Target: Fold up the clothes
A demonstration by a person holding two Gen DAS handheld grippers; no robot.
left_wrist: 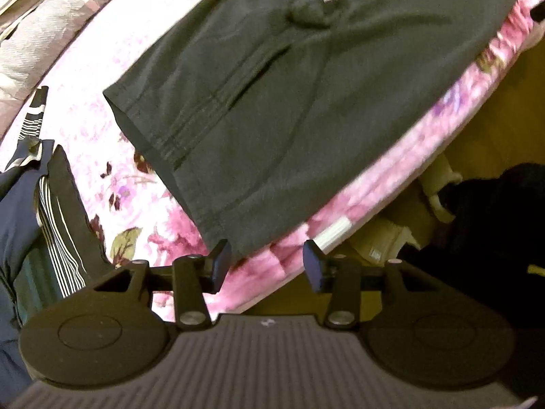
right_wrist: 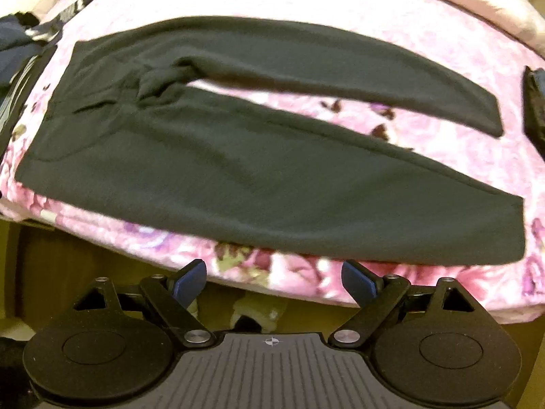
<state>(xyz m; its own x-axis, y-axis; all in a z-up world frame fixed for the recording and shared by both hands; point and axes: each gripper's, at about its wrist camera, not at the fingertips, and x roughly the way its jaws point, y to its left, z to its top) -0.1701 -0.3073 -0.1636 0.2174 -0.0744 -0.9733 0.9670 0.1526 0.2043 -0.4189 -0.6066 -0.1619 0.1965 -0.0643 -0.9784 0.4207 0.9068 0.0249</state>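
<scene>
Dark trousers [right_wrist: 238, 170] lie flat on the floral bedspread [right_wrist: 442, 143]; right tongs [right_wrist: 274, 279] gape empty.

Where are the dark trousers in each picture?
Left wrist view: the trousers fill the upper middle, waistband end nearest the tongs, legs running to the upper right.
Right wrist view: the trousers lie spread across the middle, waist at left, legs to the right.
Shared landmark: the bunched knot of fabric where the legs meet, on the pink flowered bedspread.
</scene>
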